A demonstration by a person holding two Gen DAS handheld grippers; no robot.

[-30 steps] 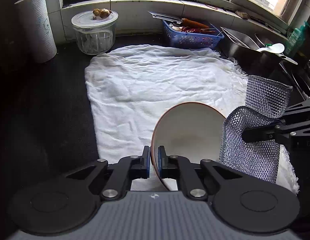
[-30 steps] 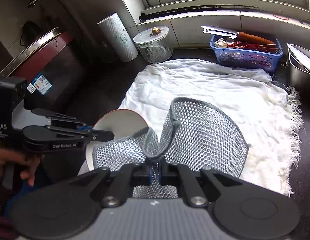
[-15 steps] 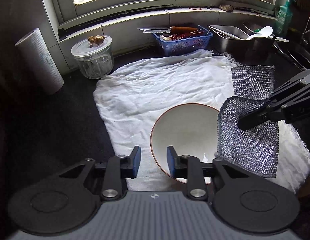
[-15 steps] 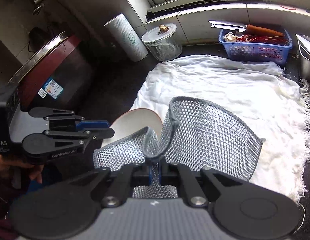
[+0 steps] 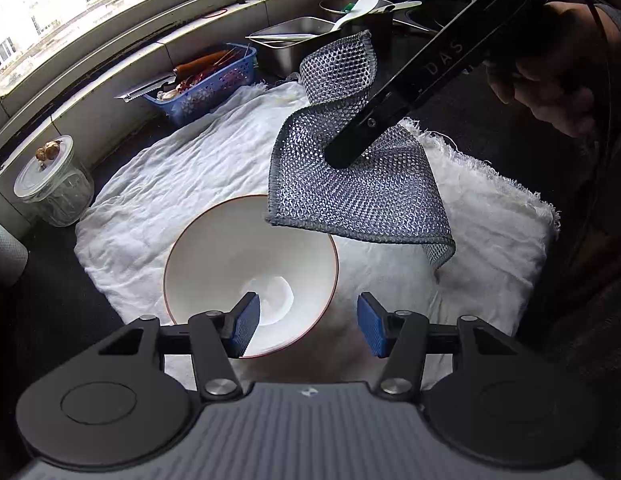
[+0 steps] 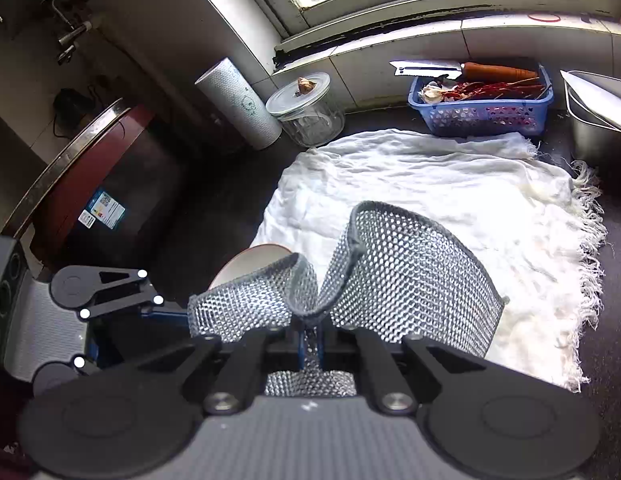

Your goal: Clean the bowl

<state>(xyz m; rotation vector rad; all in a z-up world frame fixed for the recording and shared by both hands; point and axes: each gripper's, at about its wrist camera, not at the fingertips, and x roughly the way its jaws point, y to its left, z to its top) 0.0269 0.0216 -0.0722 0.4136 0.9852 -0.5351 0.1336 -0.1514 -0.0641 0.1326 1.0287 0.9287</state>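
Observation:
A white bowl [image 5: 238, 264] with a thin red rim sits upright on the white cloth [image 5: 182, 176]. My left gripper [image 5: 308, 326] is open above the bowl's near edge, touching nothing. My right gripper [image 6: 309, 344] is shut on a grey mesh scouring cloth [image 6: 410, 280], which hangs just above the bowl's far right rim in the left wrist view [image 5: 362, 192]. In the right wrist view only a sliver of the bowl [image 6: 250, 264] shows behind the mesh, with the left gripper [image 6: 110, 320] at the lower left.
A glass jar [image 5: 54, 188], a blue basket [image 5: 206, 84] with a knife and chillies, and steel trays [image 5: 306, 40] stand along the back. A paper roll [image 6: 238, 104] and a large dark pot [image 6: 90, 184] stand at the left. Dark counter surrounds the cloth.
My left gripper let go of the bowl's rim and opened wide. The bowl went from tilted to flat on the cloth. The mesh cloth moved over the bowl's far rim.

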